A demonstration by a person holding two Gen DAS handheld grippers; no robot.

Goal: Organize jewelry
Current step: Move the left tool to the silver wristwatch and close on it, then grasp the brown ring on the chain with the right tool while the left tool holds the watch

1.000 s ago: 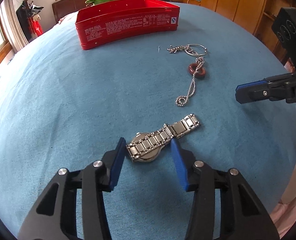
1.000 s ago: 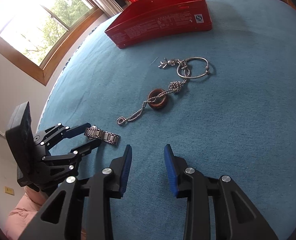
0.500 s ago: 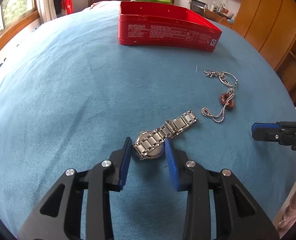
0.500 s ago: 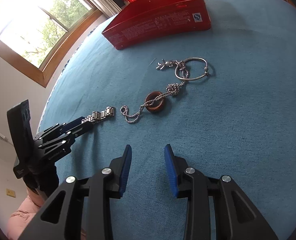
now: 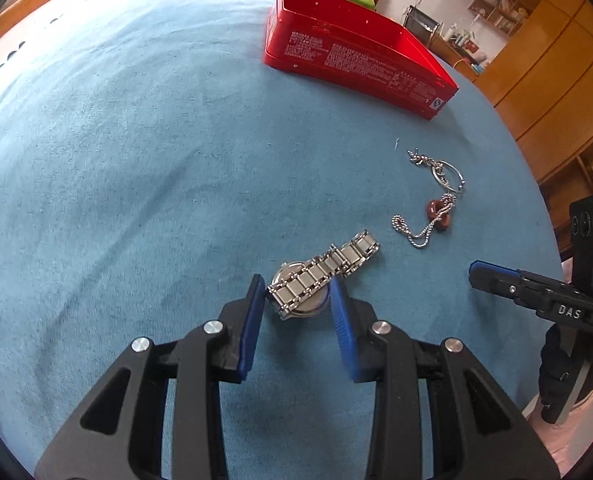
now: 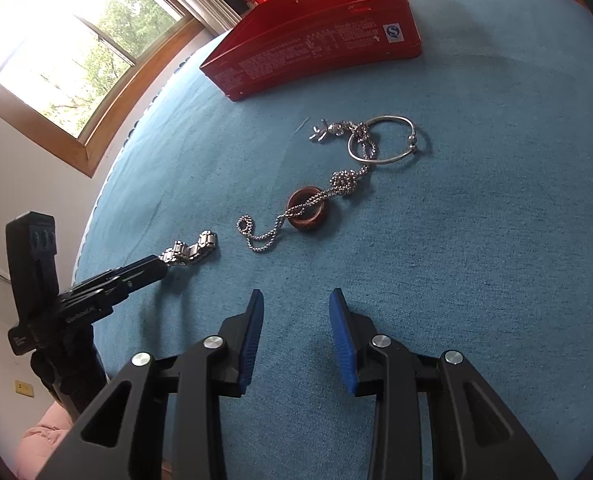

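The left hand-held gripper (image 5: 298,300) grips the watch (image 5: 320,276) between its pads; lift level towards the red tin (image 5: 356,60) ahead. The right hand-held gripper (image 6: 296,312) hangs half-open, empty.

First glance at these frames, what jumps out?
The left gripper is closed around a silver watch on the blue cloth. Beyond it a red tin sits open at the far side, and a tangled chain with rings lies ahead of the open right gripper.
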